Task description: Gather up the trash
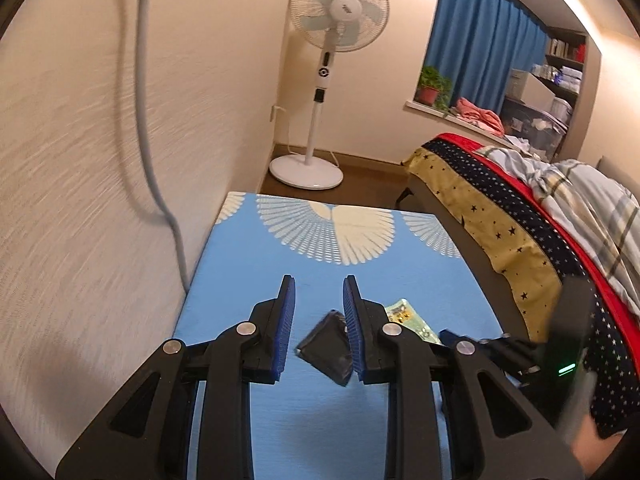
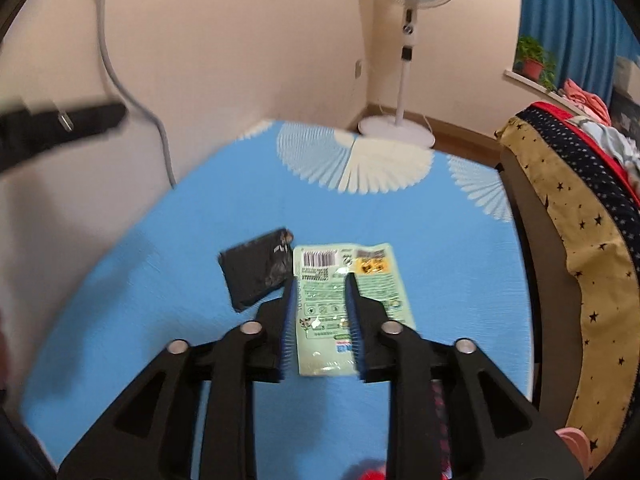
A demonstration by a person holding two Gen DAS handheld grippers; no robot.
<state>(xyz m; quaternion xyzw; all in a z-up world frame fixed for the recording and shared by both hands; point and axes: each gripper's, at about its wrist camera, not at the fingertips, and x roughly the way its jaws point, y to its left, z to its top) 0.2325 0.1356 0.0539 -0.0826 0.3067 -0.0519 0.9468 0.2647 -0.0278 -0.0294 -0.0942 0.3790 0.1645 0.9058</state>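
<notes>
Blue patterned tabletop (image 2: pixel 420 240) meets a wall on its left. Both my left gripper (image 1: pixel 319 292) and right gripper (image 2: pixel 320 284) hover with fingers parted, holding nothing, above a crumpled black wrapper (image 2: pixel 256 270) and a flat green packet (image 2: pixel 320 280).

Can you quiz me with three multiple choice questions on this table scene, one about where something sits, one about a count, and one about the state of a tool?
1. Where does the black wrapper lie relative to the green wrapper?
A. To its left
B. On top of it
C. On the bed

2. How many pieces of trash lie on the blue table?
A. One
B. Two
C. Four

3. What state is the right tool in?
A. Shut on the black wrapper
B. Open above the green wrapper
C. Shut on the fan cord

Answers:
1. A, the right wrist view shows them side by side.
2. B, only the two wrappers show.
3. B, its fingers stand apart with the wrapper seen between them.
</notes>
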